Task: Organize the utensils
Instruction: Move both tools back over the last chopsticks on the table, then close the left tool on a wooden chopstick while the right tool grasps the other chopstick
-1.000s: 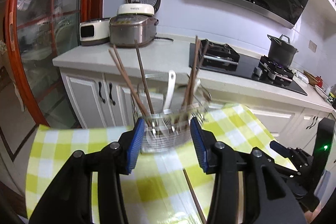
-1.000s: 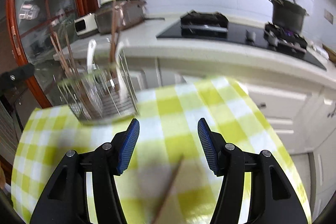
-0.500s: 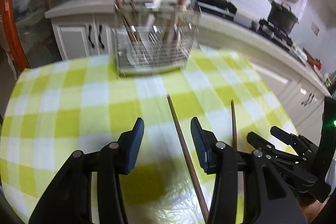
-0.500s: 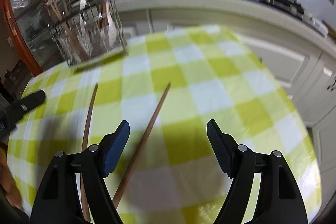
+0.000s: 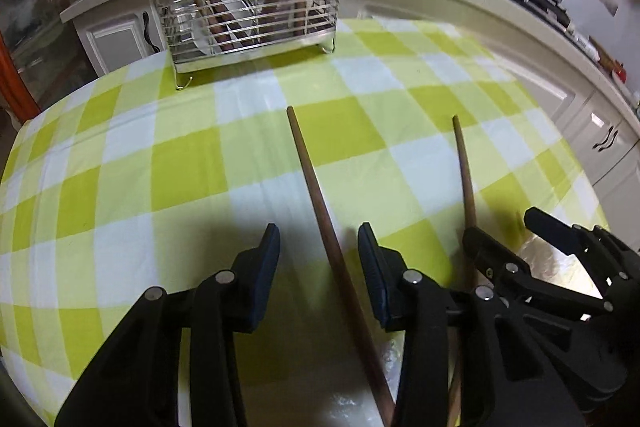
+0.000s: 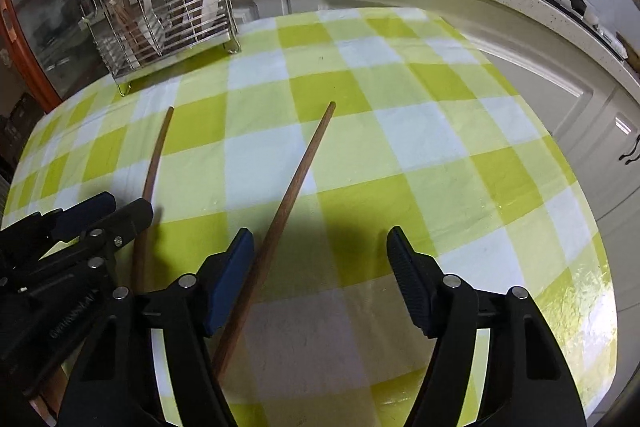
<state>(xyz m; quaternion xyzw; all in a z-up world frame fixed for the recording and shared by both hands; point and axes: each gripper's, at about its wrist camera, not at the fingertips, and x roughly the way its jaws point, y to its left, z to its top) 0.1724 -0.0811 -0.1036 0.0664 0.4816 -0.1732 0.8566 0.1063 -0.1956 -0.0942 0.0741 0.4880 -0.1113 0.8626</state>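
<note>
Left wrist view: the left gripper point(image 5: 319, 255) hangs released astride 1 wooden chopstick point(image 5: 320, 203) lying on the checked tablecloth point(image 5: 192, 163). Right wrist view: the right gripper point(image 6: 320, 259), spread wide, has the other chopstick point(image 6: 296, 183) beside its left finger; the wire utensil rack point(image 6: 160, 11) stands beyond

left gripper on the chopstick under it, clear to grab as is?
Probably yes. The left gripper is open, its jaws on either side of the chopstick lying flat on the tablecloth; nothing sits between them.

checked table point(image 6: 420, 131) (yellow-green) carries wire rack point(image 6: 160, 27), two chopsticks point(image 6: 296, 183).
</note>
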